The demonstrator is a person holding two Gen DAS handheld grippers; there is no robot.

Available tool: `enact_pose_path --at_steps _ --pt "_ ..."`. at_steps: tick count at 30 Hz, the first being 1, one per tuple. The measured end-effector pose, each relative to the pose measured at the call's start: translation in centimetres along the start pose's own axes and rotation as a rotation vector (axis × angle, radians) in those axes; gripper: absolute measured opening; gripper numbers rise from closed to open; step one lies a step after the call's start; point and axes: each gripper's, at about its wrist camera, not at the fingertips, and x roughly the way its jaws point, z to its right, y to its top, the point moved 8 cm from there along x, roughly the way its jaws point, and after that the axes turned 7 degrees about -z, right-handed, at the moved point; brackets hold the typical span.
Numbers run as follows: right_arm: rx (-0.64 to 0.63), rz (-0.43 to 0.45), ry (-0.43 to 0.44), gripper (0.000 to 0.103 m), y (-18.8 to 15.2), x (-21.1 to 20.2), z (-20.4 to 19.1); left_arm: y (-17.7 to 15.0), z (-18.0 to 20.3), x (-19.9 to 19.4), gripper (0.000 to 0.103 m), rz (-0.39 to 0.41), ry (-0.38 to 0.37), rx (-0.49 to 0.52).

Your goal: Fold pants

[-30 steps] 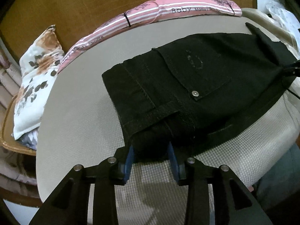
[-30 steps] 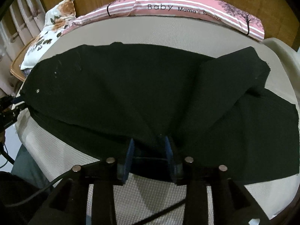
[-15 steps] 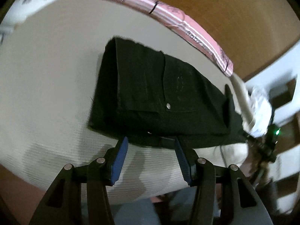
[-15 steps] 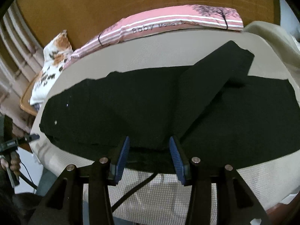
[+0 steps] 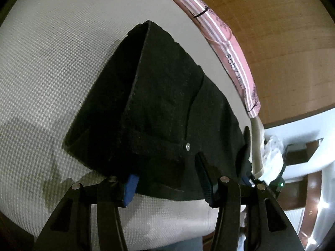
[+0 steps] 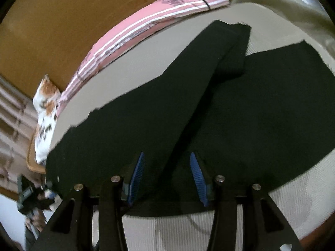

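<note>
Black pants (image 5: 167, 108) lie on a beige bed (image 5: 46, 67), waistband end toward my left gripper, a silver rivet (image 5: 188, 146) on the pocket. My left gripper (image 5: 167, 177) is open, its blue pads (image 5: 131, 190) on either side of the near waist edge. In the right wrist view the pants (image 6: 209, 115) spread wide, one leg folded diagonally across the other (image 6: 228, 48). My right gripper (image 6: 166, 175) is open, its blue pads (image 6: 137, 173) over the near edge of the cloth.
A pink striped pillow (image 5: 232, 54) lies along the far edge against a wooden headboard (image 5: 272, 21); it also shows in the right wrist view (image 6: 146, 27). A floral cushion (image 6: 46, 113) sits at the left end. White furniture (image 5: 303, 156) stands at the right.
Both grippers have opened and let go of the pants' edge. Both cameras have turned and moved in closer, so the pants fill more of each view.
</note>
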Motion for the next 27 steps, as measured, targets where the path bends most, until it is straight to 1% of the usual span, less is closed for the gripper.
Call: enact_pose_path --at_steps 1,2,3,5,8,9,10,11,14,16,17,20,23,27 --pt "0.022 0.004 0.011 0.044 0.5 0.2 0.3 0.2 0.1 0.0 0.042 0.011 0.010 0.009" --pt "0.056 0.011 0.029 0.044 1.2 0.6 0.6 0.6 0.2 0.2 0.039 0.014 0.026 0.017" --pt "0.080 0.014 0.040 0.044 1.7 0.8 0.9 0.7 0.1 0.2 0.033 0.014 0.039 0.023" --pt "0.125 0.014 0.061 0.044 2.6 1.5 1.6 1.0 -0.1 0.2 0.031 0.015 0.030 0.016" --pt "0.198 0.012 0.097 0.043 3.8 2.4 2.6 1.0 -0.5 -0.3 0.025 0.017 0.049 0.023" --pt "0.219 0.015 0.125 0.031 4.1 2.6 2.6 1.2 -0.3 -0.4 0.025 0.021 0.054 0.039" --pt "0.225 0.020 0.151 0.022 4.4 2.6 2.5 1.2 -0.2 -0.7 0.024 0.024 0.067 0.056" --pt "0.223 0.026 0.164 0.008 4.7 2.5 2.1 1.3 0.0 -0.9 0.023 0.028 0.083 0.075" --pt "0.210 0.044 0.143 0.005 4.8 1.5 1.7 1.6 0.5 -1.7 0.023 0.032 0.099 0.121" --pt "0.185 0.073 0.106 0.005 4.6 0.0 1.4 1.8 0.7 -2.0 0.022 0.026 0.109 0.146" --pt "0.174 0.090 0.081 0.004 4.5 -0.8 1.5 1.8 0.7 -2.1 0.022 0.023 0.120 0.158" --pt "0.162 0.115 0.047 0.004 3.7 -3.1 1.9 1.9 0.2 -2.0 0.022 0.001 0.162 0.189" --pt "0.175 0.099 0.018 0.004 1.9 -4.1 2.8 1.7 -0.5 -1.7 0.022 -0.016 0.206 0.221" --pt "0.184 0.027 -0.069 0.004 -1.2 -2.6 4.8 1.4 -0.7 -0.9 0.022 -0.018 0.276 0.276"
